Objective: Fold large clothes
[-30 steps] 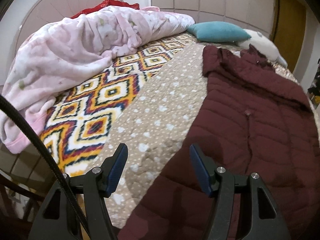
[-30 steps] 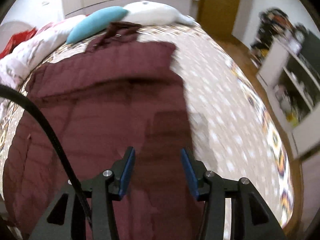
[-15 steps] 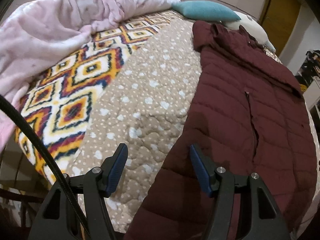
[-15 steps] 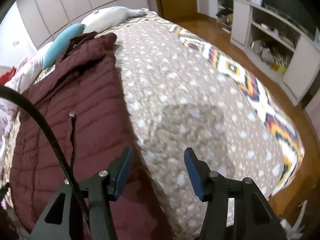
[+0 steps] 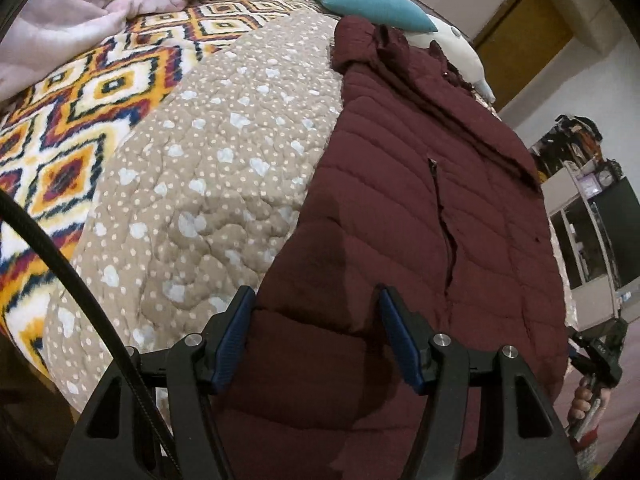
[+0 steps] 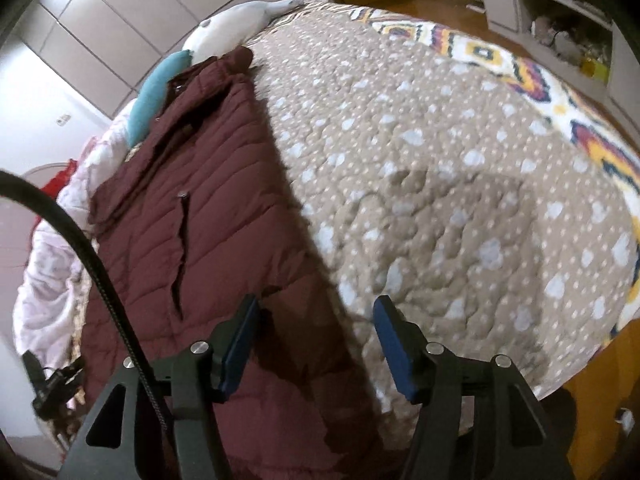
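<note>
Pillows [image 5: 372, 2] crowd the maroon jacket [image 5: 400, 220] collar; left gripper [image 5: 316, 336] and right gripper [image 6: 314, 340] gape above its hem

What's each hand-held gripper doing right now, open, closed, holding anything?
Left hand-held gripper: open, empty, over the near hem of the maroon quilted puffer jacket.
Right hand-held gripper: open, empty, at the jacket's right edge.

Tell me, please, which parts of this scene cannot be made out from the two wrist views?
- Maroon puffer jacket: its hem is hidden in both views behind the open left gripper and right gripper.
- Jacket's far sleeve: cannot be told apart in the left wrist view.
- Shelf unit: contents too small and cut by the right wrist view's edge.
- Red cloth: mostly hidden by the pink blanket.
</note>
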`<state>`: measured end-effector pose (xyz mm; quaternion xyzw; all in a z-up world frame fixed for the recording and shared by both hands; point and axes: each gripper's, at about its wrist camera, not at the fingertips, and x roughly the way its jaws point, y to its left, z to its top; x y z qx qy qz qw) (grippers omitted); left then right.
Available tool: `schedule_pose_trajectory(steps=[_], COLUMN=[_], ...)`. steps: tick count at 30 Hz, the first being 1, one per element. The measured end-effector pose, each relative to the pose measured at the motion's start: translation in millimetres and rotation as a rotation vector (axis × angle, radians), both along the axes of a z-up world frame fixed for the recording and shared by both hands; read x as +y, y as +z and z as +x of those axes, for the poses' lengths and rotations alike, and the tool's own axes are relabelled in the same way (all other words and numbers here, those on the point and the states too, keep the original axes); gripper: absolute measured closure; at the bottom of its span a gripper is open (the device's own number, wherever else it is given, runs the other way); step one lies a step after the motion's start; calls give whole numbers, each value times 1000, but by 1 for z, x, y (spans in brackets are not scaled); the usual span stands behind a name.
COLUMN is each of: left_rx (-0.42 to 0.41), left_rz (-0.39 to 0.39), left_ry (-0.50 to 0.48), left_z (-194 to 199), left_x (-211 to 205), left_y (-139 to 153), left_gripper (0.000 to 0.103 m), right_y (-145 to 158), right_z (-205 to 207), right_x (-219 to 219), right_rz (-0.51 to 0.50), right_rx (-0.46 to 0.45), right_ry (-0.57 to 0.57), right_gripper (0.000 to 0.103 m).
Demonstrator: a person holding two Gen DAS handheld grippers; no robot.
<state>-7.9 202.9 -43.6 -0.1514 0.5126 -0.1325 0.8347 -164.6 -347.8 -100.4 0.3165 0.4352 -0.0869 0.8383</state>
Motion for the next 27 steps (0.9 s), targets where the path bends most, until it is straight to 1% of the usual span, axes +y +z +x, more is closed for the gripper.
schedule_pose_trajectory(steps=[4, 9, 14, 16, 20, 22, 27], left_rx=[5, -8, -30, -34, -53, -59, -59], left_rz=[-14, -17, -33, -42, -69, -79, -64], left_ry=[-14, -19, 4, 7, 4, 5, 1], left_z=[-12, -30, -50, -59, -78, -85, -96], left_x=[3, 8, 17, 20, 28, 32, 36], left_y=[-1, -2, 0, 0, -1, -2, -11], left_gripper=[41, 41, 41, 41, 41, 41, 41], right_y=[-4, -3, -7, -11, -20, -24, -23], right_z=[-12, -23, -37, -42, -56, -61, -72], right_x=[5, 16, 24, 25, 26, 29, 44], right_rz=[30, 3, 18, 40, 117, 137, 74], right_rx=[-24, -31, -41, -42, -41, -41, -41], right_ry=[47, 103, 134, 142, 168, 187, 238], right_gripper=[37, 37, 37, 35, 35, 35, 35])
